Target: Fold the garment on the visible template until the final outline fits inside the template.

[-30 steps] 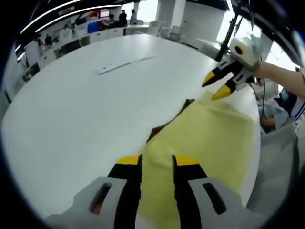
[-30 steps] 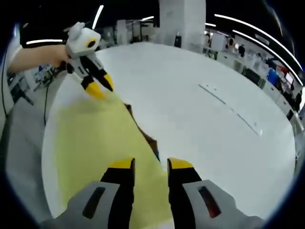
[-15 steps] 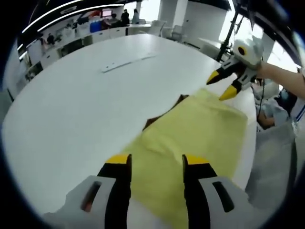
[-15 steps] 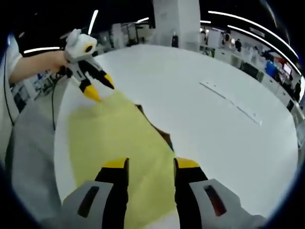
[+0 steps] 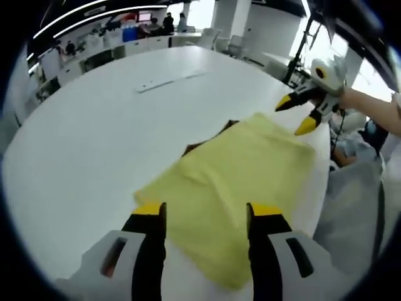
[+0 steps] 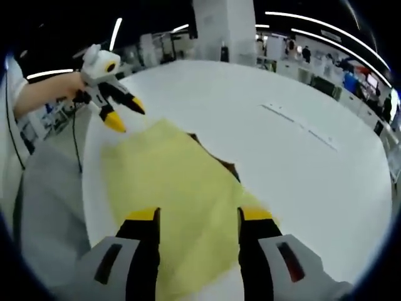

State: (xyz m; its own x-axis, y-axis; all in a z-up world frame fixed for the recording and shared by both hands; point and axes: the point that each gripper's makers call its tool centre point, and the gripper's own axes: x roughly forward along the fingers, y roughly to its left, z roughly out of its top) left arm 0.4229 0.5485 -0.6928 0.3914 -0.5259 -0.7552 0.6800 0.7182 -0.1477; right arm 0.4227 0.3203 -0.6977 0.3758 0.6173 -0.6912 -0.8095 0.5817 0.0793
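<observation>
A yellow garment (image 5: 235, 179) lies folded flat near the white table's edge, also in the right gripper view (image 6: 182, 185). A dark brown template (image 5: 199, 146) peeks out along its far side (image 6: 229, 167). My left gripper (image 5: 207, 213) hovers open over the garment's near end with nothing between its jaws. It shows in the right gripper view (image 6: 125, 116), open, just off the far corner. My right gripper (image 6: 199, 216) is open over the opposite end, holding nothing. In the left gripper view it (image 5: 294, 117) is open beside the garment's far corner.
The round white table (image 5: 94, 138) stretches wide beyond the garment. A thin white strip (image 5: 168, 81) lies further out on it (image 6: 301, 125). Grey fabric (image 5: 357, 207) hangs beside the table's edge (image 6: 50, 200). Desks and people are far behind.
Both grippers have drawn back from the garment, and their jaws stand wider apart. More of the garment shows, lying flat, with nothing holding it.
</observation>
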